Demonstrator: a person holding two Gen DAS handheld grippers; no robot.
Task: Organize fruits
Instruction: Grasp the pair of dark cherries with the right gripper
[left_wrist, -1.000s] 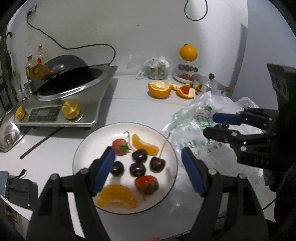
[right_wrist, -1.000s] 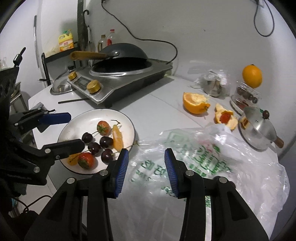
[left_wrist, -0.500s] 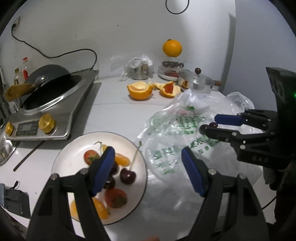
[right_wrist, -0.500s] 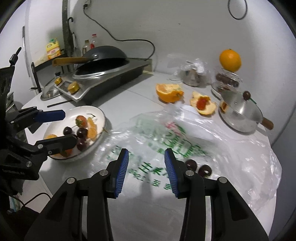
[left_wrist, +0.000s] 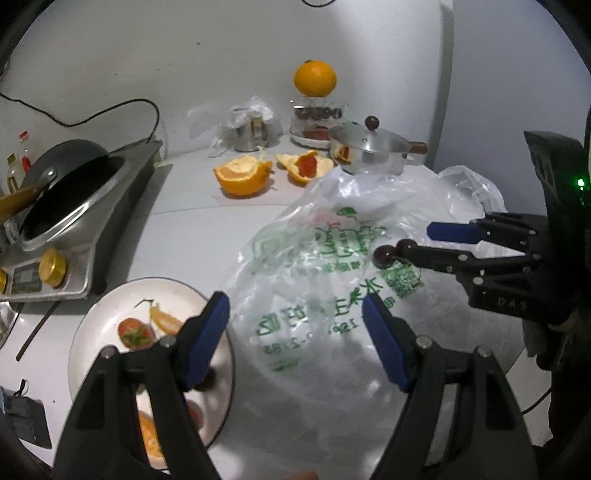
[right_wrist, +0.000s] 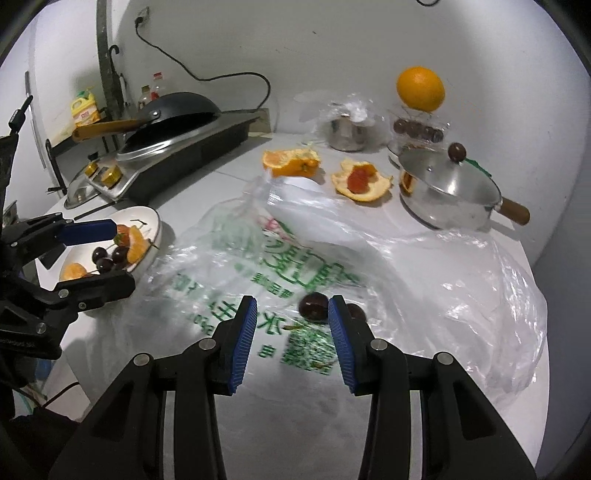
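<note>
A white plate (left_wrist: 107, 317) with strawberries (left_wrist: 135, 332), orange segments (left_wrist: 164, 321) and dark cherries (right_wrist: 105, 258) sits at the left. A clear plastic bag (left_wrist: 314, 295) with green print lies crumpled beside it. Two loose cherries (right_wrist: 313, 304) rest on the bag. My right gripper (right_wrist: 291, 332) is open and low over the bag, one cherry just ahead of its fingertips near the right pad, touching neither pad. My left gripper (left_wrist: 295, 339) is open wide above the bag's near part, right of the plate, holding nothing. In the left wrist view the right gripper (left_wrist: 424, 242) reaches in from the right by the cherries (left_wrist: 384, 256).
An induction cooker (left_wrist: 74, 236) with a black wok stands at the back left. Peeled orange halves (left_wrist: 242, 177), a lidded steel pot (right_wrist: 447, 192), a wrapped metal cup (right_wrist: 347, 129) and a whole orange (right_wrist: 420, 88) on a glass stand line the back. The counter edge runs close on the right.
Both grippers have swung right, away from the plate and over the plastic bag. The two cherries on the bag now lie right before the right gripper. Neither gripper's opening changed.
</note>
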